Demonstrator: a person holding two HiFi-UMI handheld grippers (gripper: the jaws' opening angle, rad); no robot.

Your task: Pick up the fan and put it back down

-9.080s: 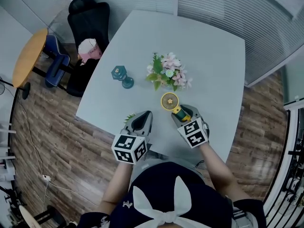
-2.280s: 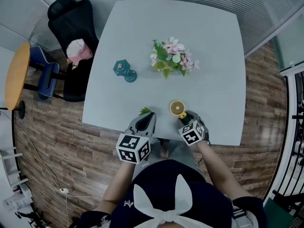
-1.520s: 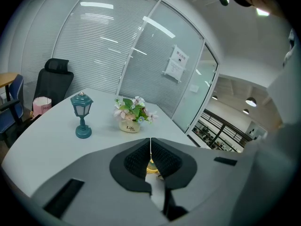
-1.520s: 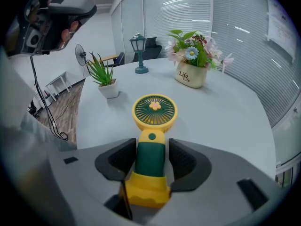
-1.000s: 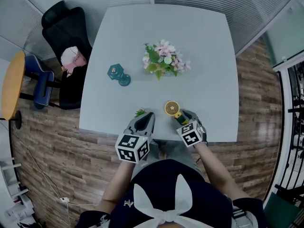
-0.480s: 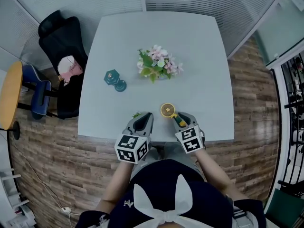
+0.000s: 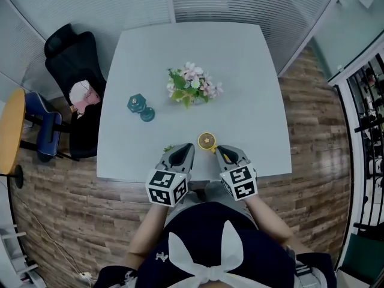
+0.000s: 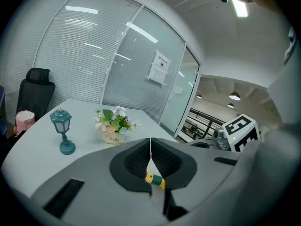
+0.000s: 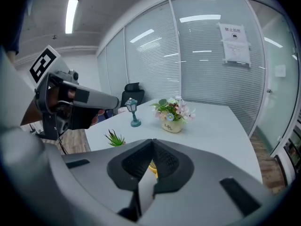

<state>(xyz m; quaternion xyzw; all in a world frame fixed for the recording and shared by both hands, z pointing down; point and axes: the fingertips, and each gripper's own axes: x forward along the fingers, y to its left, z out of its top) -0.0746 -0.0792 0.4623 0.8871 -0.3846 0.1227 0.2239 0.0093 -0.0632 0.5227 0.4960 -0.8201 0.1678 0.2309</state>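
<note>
Fan (image 7: pixel 207 140): its yellow head shows over the near edge of the table (image 7: pixel 246 77), just ahead of the right gripper (image 9: pixel 151 142), with the handle running back under it. I read that gripper's jaws as closed tip to tip, the yellow grille showing behind them. I cannot confirm a grip. Left gripper (image 8: pixel 150 140): jaws together, just beside the fan.

One fan (image 7: pixel 207 140), one lantern (image 7: pixel 139 106), one flowerpot (image 8: pixel 113 138)

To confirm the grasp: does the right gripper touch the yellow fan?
Touching. The head view shows the handle of the yellow fan ending inside the right gripper; the right gripper view shows its pads shut on it.
</note>
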